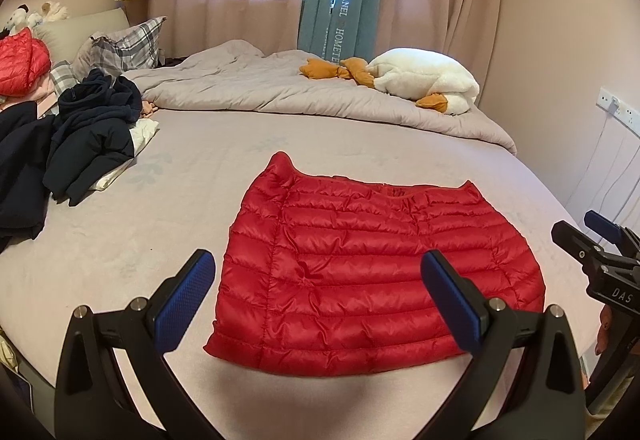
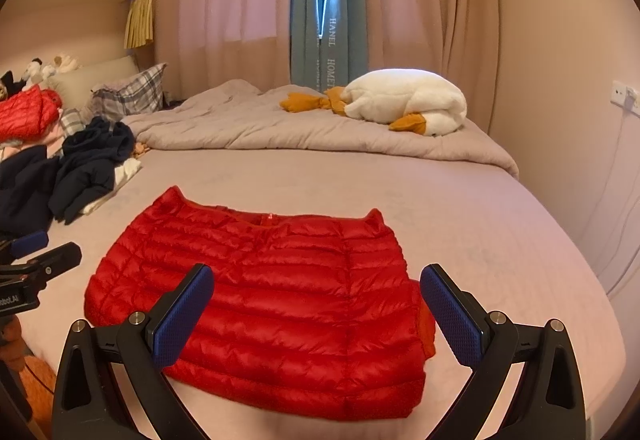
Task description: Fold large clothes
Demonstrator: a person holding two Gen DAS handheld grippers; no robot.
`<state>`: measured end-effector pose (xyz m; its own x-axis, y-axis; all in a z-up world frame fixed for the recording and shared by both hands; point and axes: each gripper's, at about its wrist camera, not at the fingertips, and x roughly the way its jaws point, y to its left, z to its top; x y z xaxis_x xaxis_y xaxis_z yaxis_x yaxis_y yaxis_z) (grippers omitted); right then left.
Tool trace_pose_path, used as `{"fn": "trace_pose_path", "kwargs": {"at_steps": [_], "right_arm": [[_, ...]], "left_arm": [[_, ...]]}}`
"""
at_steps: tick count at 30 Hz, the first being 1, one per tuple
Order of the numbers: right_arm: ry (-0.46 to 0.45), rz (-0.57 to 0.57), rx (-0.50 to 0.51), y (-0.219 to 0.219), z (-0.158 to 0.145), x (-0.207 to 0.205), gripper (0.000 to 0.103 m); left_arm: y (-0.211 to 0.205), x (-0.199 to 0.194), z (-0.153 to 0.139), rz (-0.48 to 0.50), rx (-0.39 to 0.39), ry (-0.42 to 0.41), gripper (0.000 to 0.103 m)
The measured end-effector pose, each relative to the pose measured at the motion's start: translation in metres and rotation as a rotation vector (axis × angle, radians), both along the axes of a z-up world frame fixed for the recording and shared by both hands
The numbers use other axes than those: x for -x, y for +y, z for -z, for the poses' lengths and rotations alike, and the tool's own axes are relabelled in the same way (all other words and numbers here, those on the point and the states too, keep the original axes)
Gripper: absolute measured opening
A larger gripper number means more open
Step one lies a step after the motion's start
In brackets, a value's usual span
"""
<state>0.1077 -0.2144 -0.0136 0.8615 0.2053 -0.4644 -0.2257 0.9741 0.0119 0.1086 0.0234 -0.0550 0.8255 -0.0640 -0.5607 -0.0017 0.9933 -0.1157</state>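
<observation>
— left wrist view: where's the red puffer jacket (image 1: 376, 280)?
— folded flat on the pink bed sheet (image 1: 120, 240), dead centre, between the spread fingers of the left gripper (image 1: 316, 304). nothing held.
— and the right gripper (image 2: 316, 314)?
— jaws wide apart too, empty, above the jacket's near edge.
— anything else?
— dark clothes pile (image 1: 80, 136) at ten o'clock, plush goose (image 1: 420, 80) at one o'clock on the grey duvet (image 1: 280, 92).

The folded red quilted puffer jacket (image 1: 372, 280) lies on the bed sheet (image 1: 192, 200); dark heaped clothes (image 1: 80, 136) left of it, white plush goose (image 1: 424, 80) behind.
</observation>
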Motion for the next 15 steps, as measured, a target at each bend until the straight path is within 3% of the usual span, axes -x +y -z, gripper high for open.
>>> {"fn": "trace_pose_path", "kwargs": {"at_steps": [15], "right_arm": [[0.007,-0.002,0.003,0.0023,-0.001,-0.0011,0.102]], "left_arm": [[-0.0038,-0.0019,-0.0024,0.0,0.009,0.011,0.103]]}}
